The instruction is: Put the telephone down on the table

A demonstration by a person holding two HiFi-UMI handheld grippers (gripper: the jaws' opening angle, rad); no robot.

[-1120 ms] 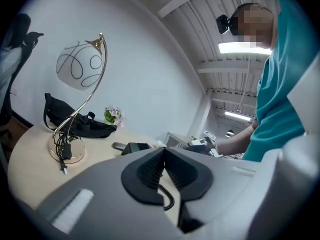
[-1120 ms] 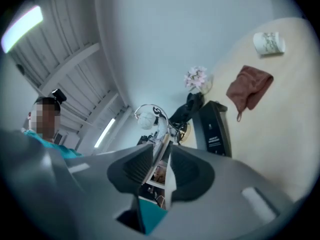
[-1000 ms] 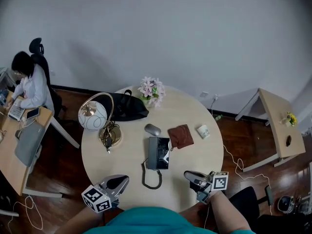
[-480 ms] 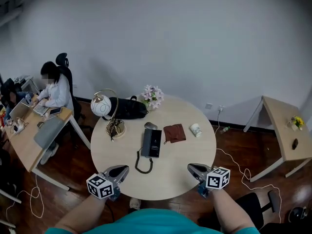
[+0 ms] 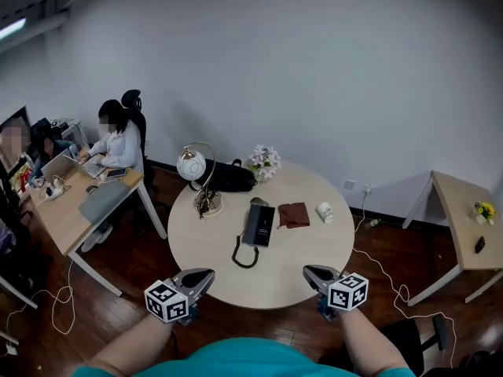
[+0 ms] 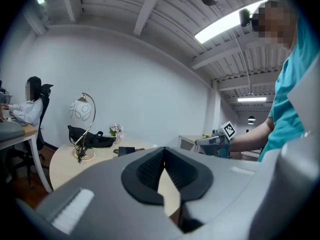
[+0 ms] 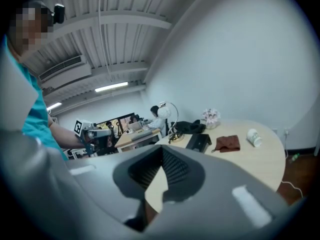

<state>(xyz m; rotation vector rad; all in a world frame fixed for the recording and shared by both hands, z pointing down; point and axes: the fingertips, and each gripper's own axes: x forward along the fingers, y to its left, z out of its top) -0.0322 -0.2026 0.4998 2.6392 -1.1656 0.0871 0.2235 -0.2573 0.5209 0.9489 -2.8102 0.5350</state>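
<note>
The black telephone lies flat in the middle of the round beige table, and its coiled cord loops toward the near edge. My left gripper and right gripper hang off the table's near edge, well short of the phone. Both are shut and hold nothing. In the left gripper view the gripper has its pads together, with the phone far off. The right gripper view shows that gripper likewise shut, and the phone lies beyond it on the table.
On the table stand a globe lamp, a black bag, flowers, a grey mouse, a brown cloth and a white cup. A person sits at a desk at left. A small side table stands at right.
Both grippers have drawn back from the table and risen, and the view has pulled away so the table looks smaller. The telephone has stayed flat on the table.
</note>
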